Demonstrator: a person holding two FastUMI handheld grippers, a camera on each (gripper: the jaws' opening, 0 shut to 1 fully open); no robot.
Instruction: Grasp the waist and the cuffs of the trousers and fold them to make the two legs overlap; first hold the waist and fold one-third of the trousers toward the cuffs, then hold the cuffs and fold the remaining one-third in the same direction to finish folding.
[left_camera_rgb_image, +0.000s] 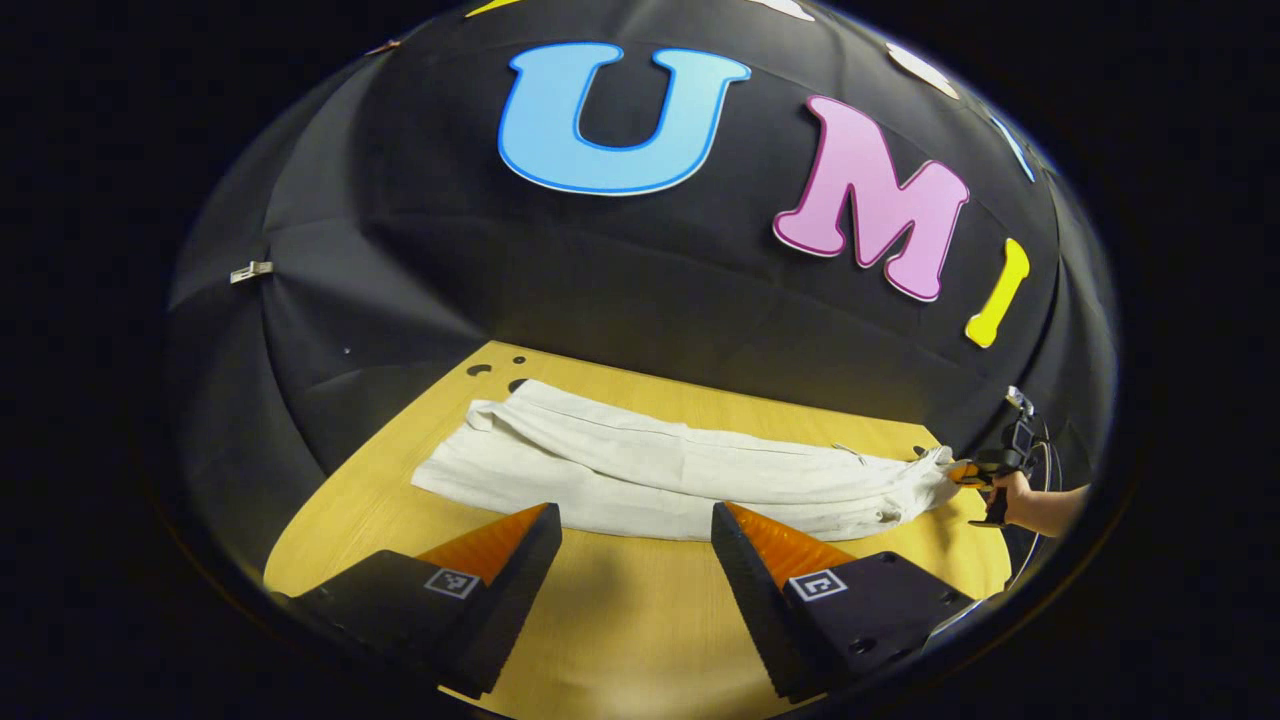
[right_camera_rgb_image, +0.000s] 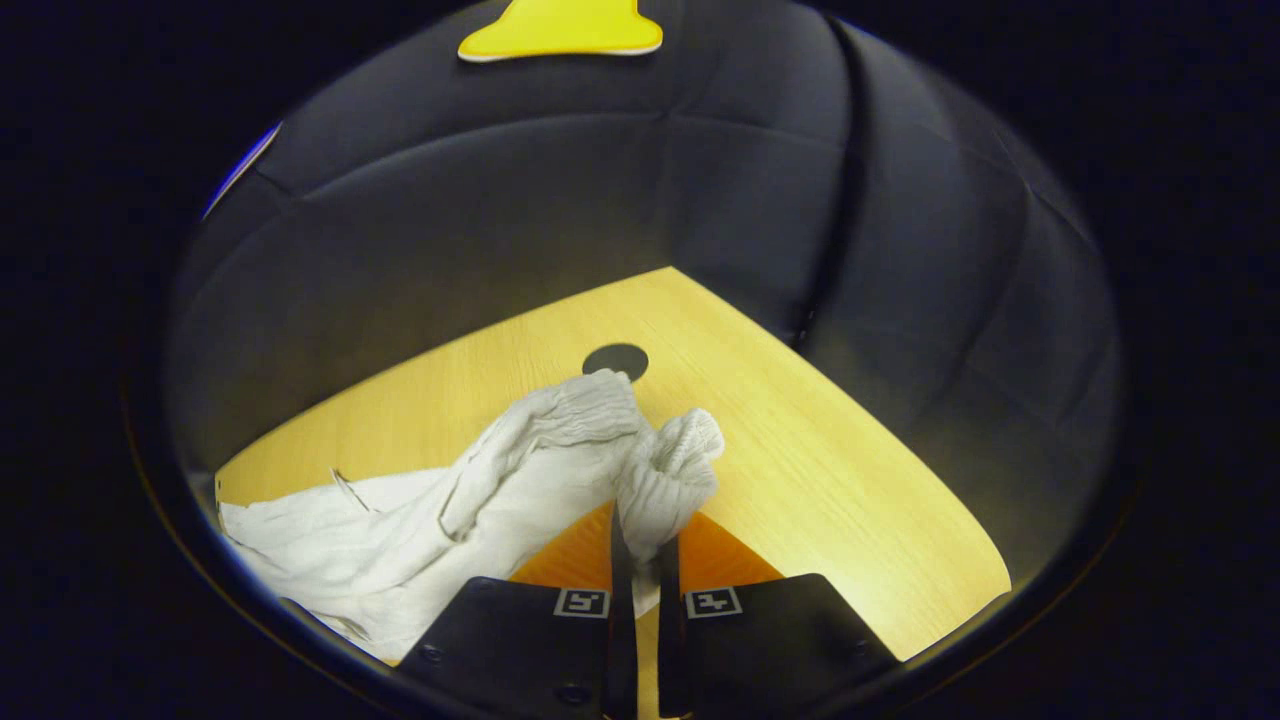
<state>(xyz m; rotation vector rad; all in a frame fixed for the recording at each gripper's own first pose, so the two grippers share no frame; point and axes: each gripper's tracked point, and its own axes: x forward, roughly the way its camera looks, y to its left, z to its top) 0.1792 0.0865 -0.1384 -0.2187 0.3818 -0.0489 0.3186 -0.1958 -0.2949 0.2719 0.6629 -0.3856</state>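
In the left gripper view, the left gripper (left_camera_rgb_image: 636, 525) hovers over the near part of the wooden table (left_camera_rgb_image: 620, 620) with its two fingers spread wide apart and nothing between them. Just beyond the fingertips the white trousers (left_camera_rgb_image: 660, 470) lie stretched flat across the table from left to right, the legs laid one over the other, the cuffs at the far left and the waist at the right. At the right end a hand (left_camera_rgb_image: 1030, 500) holds the right gripper (left_camera_rgb_image: 965, 472), whose tips meet the bunched waist cloth. A few dark holes (left_camera_rgb_image: 480, 369) sit in the table top near the far left corner, just past the cuffs.

In the right gripper view, the right gripper (right_camera_rgb_image: 640, 545) has its fingers drawn together and clamped on a gathered, ribbed fold of the waist (right_camera_rgb_image: 668, 478), which stands up in a lump between them. The rest of the trousers (right_camera_rgb_image: 400, 540) trails away to the left, crumpled, resting on the table (right_camera_rgb_image: 840, 480). A round dark hole (right_camera_rgb_image: 615, 360) lies in the table top just beyond the raised cloth, near the far corner.
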